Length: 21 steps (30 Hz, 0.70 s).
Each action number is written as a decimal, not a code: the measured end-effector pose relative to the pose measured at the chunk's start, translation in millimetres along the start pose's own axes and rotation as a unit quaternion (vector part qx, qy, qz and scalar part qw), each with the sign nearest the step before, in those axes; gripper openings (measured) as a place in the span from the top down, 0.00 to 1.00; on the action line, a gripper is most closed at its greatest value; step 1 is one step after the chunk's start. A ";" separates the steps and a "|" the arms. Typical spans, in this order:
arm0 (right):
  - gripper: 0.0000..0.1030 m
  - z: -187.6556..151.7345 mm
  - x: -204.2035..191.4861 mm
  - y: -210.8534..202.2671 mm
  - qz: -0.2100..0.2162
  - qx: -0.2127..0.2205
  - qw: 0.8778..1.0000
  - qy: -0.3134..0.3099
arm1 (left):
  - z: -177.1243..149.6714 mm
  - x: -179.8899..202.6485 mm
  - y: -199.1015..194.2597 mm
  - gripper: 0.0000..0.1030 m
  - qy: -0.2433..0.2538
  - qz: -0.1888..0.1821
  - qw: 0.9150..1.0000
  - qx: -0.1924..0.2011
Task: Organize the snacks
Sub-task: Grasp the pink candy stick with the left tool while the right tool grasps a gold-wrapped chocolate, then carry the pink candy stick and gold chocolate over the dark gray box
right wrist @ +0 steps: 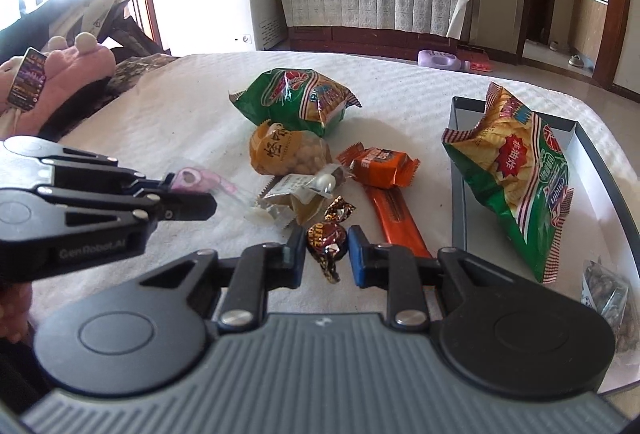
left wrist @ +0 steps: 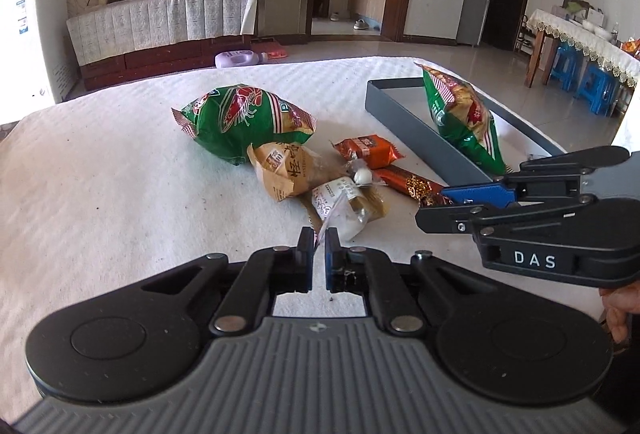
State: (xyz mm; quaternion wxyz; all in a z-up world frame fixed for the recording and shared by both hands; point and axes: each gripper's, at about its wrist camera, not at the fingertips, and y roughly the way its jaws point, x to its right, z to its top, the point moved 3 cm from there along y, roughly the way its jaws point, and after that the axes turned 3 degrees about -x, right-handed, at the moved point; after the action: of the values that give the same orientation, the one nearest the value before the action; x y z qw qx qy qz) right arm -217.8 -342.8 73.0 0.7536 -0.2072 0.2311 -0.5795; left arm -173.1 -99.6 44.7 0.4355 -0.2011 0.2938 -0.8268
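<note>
My left gripper is shut on the edge of a clear packet with a pink label, at the near side of a snack pile. My right gripper has its jaws close around a brown wrapped candy; contact is unclear. The pile holds a green shrimp-chip bag, a tan nut bag, an orange wafer pack, a long orange bar and a small clear pack. A second green chip bag lies in the grey tray.
The white quilted tabletop holds everything. A bag of dark seeds sits in the tray's near corner. A pink plush toy lies off the left edge. A TV cabinet, an orange box and a white freezer stand behind.
</note>
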 end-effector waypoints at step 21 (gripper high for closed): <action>0.75 -7.2 11.0 4.6 0.008 -0.023 1.000 0.004 | -8.2 21.9 49.1 0.79 0.048 0.017 0.997 -0.057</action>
State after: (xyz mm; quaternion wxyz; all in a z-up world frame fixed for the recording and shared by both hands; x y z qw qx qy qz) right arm -215.9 -352.7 63.4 0.7520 -0.2203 0.2494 -0.5690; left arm -160.2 -137.4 7.8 0.4230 -0.1810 0.3643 -0.8097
